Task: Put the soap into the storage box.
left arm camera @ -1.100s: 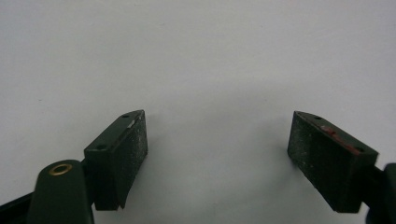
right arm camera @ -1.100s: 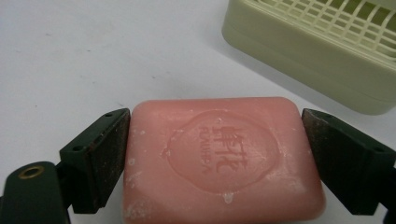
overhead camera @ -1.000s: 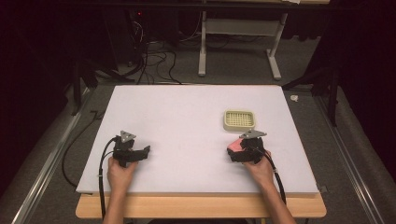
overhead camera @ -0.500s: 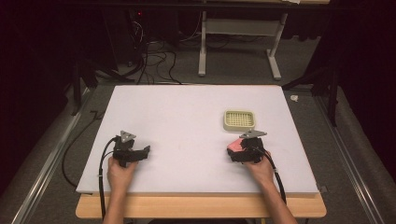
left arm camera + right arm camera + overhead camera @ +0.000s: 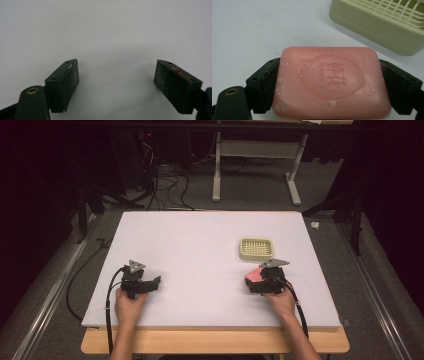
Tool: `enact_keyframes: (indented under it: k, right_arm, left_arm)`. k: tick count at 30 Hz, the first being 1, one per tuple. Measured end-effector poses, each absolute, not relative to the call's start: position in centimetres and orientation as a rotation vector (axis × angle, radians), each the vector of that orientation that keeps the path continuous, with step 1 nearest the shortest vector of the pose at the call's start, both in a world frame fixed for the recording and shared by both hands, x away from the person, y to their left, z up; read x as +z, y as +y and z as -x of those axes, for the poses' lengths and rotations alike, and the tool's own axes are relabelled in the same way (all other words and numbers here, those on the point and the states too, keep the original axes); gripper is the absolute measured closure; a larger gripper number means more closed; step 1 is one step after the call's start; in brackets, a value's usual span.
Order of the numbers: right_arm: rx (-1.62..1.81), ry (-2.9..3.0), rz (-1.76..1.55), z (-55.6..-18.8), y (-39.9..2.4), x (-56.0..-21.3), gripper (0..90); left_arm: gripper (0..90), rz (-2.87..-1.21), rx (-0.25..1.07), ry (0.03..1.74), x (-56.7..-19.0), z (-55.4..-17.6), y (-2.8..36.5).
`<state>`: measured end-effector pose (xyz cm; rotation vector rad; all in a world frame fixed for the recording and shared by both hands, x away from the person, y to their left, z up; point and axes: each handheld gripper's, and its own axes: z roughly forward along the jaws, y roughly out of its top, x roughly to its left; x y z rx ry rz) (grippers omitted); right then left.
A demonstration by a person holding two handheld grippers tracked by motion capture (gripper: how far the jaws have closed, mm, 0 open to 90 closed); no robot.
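Your right tool [image 5: 256, 281] has the pink soap [image 5: 331, 81] pinched flat between its jaws, low over the table [image 5: 200, 250] and just short of the cream soap dish [image 5: 256, 249]. Your left tool [image 5: 116, 85] sits near the front-left with jaws spread wide, nothing in them.

Soap bar [image 5: 332, 82] is held between right gripper [image 5: 261, 281] jaws, just before soap dish [image 5: 256, 249]; left gripper [image 5: 150, 285] is set well apart on table [image 5: 200, 245].
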<state>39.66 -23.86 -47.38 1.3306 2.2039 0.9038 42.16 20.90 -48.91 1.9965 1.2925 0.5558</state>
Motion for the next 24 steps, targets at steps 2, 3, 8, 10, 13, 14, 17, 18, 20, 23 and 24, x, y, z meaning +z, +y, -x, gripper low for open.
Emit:
enact_keyframes:
  k: [2, 3, 8, 10, 13, 14, 17, 18, 20, 23, 24]
  right_arm:
    - [0.914, 2.205, -1.328, -39.5, -24.0, -47.1, 13.5]
    - [0.920, 2.205, -1.328, -39.4, -24.0, -46.9, 13.5]
    - [0.949, 2.203, -1.319, -39.1, -24.2, -46.4, 13.5]
    - [0.968, 2.202, -1.324, -38.9, -24.3, -46.1, 13.5]
    - [0.996, 2.204, -1.327, -38.8, -24.5, -45.8, 13.5]
    - [0.996, 2.204, -1.327, -38.8, -24.5, -45.8, 13.5]
    - [1.001, 2.201, -1.327, -38.7, -24.6, -45.4, 13.5]
    - [1.004, 2.198, -1.328, -38.7, -24.6, -45.3, 13.5]
    - [1.015, 2.194, -1.322, -38.6, -24.7, -45.0, 13.5]
    - [1.030, 2.187, -1.315, -38.6, -24.8, -44.5, 13.5]
    - [1.034, 2.186, -1.316, -38.6, -24.9, -44.3, 13.5]
  left_arm:
    - [20.7, -1.996, 0.556, 1.292, -48.9, -42.2, 20.9]
    - [20.7, -1.997, 0.556, 1.292, -48.9, -42.2, 20.9]
    - [20.7, -1.996, 0.556, 1.293, -48.9, -42.2, 20.9]
    - [20.7, -1.996, 0.556, 1.293, -48.9, -42.2, 20.9]
    - [20.7, -1.997, 0.556, 1.292, -48.9, -42.2, 20.9]
    - [20.7, -1.997, 0.556, 1.292, -48.9, -42.2, 20.9]
    - [20.7, -1.996, 0.556, 1.293, -48.9, -42.2, 20.9]
    - [20.7, -1.996, 0.556, 1.293, -48.9, -42.2, 20.9]
    - [20.7, -1.996, 0.556, 1.292, -48.9, -42.2, 20.9]
    - [20.7, -1.996, 0.556, 1.292, -48.9, -42.2, 20.9]
    - [20.7, -1.996, 0.556, 1.292, -48.9, -42.2, 20.9]
